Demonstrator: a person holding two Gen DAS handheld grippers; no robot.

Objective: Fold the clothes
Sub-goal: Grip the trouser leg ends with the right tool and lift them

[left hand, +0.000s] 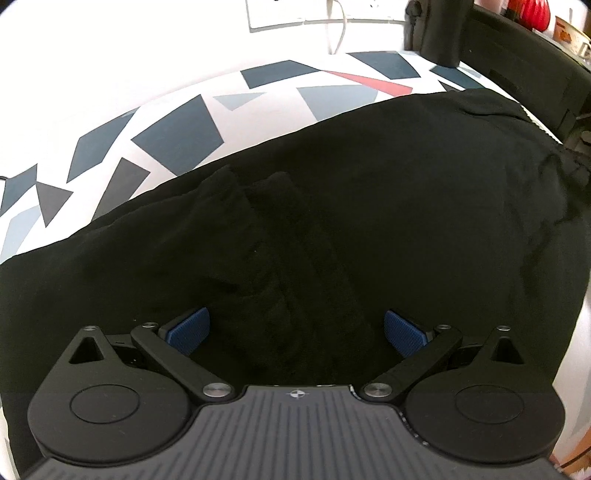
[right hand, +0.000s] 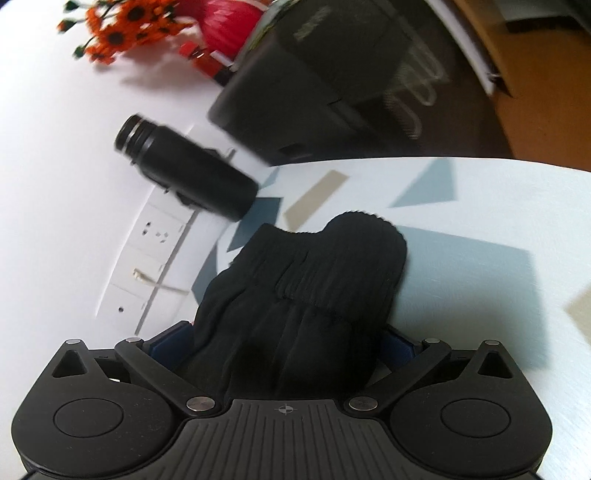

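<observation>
A black garment [left hand: 332, 206] lies spread over a table with a white cloth printed with dark geometric shapes [left hand: 177, 136]. My left gripper [left hand: 297, 332] hovers low over the garment's near part, its blue pads [left hand: 190, 328] wide apart and empty. In the right wrist view, my right gripper [right hand: 284, 343] has a bunched part of the black garment with its ribbed elastic band [right hand: 332, 273] between its blue pads. The fabric is lifted off the table and hides the fingertips.
A black bottle [right hand: 188, 166] stands at the table's far edge, next to a black chair [right hand: 332, 74]. Orange flowers [right hand: 122, 26] and a red object [right hand: 229, 18] lie behind. Wall sockets [right hand: 155, 232] are on the white wall. A white cable [left hand: 336, 26] hangs there.
</observation>
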